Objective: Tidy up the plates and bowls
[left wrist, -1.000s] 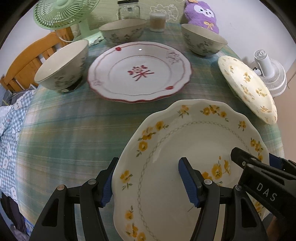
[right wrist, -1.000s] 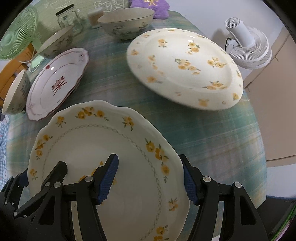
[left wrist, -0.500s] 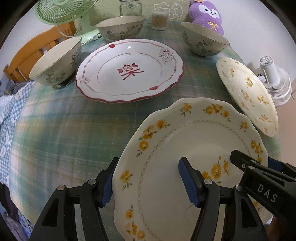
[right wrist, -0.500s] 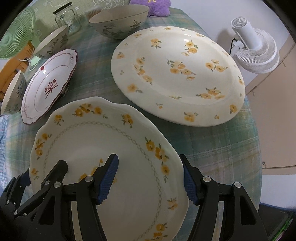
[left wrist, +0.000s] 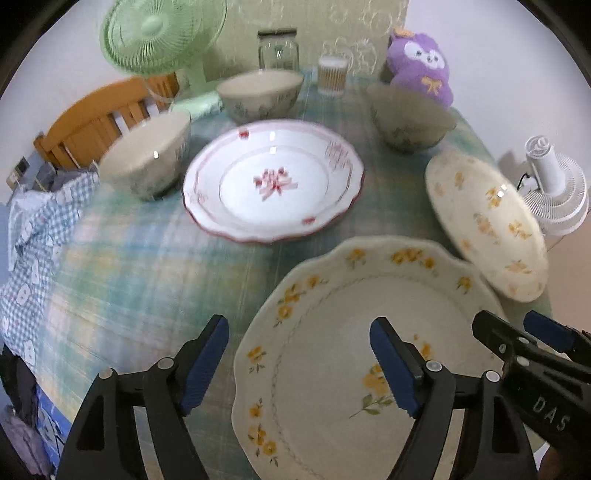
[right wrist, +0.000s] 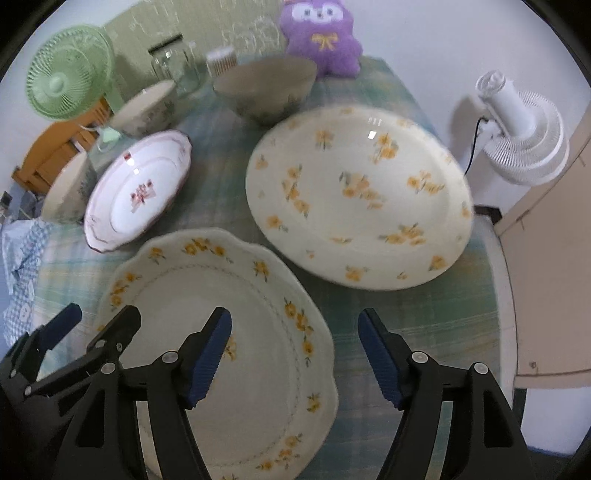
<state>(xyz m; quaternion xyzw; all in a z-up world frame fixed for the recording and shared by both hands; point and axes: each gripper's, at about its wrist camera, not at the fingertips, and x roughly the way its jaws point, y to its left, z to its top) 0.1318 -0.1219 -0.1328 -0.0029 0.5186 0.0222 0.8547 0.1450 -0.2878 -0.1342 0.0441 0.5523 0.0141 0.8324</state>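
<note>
A scalloped cream plate with yellow flowers (left wrist: 332, 354) (right wrist: 207, 295) lies on the plaid tablecloth near me. My left gripper (left wrist: 299, 365) straddles its left rim, jaws opening, and neither pad presses on it. My right gripper (right wrist: 295, 360) straddles the right rim in the same way, jaws opening. A red-patterned plate (left wrist: 273, 181) (right wrist: 138, 190) sits mid-table. A large yellow-flowered plate (left wrist: 484, 225) (right wrist: 358, 195) lies to the right. Three patterned bowls (left wrist: 147, 158) (left wrist: 258, 92) (left wrist: 410, 118) stand behind the plates.
At the back stand a green fan (left wrist: 159, 33), a glass jar (left wrist: 277, 50), a small cup (left wrist: 332, 75) and a purple plush toy (left wrist: 421, 66). A white fan (left wrist: 554, 192) stands beyond the table's right edge. A wooden chair (left wrist: 92, 122) and checked cloth (left wrist: 33, 236) are left.
Both grippers' jaws have widened and both have lifted back from the scalloped plate. The views have tilted up, so more of the table's back shows.
</note>
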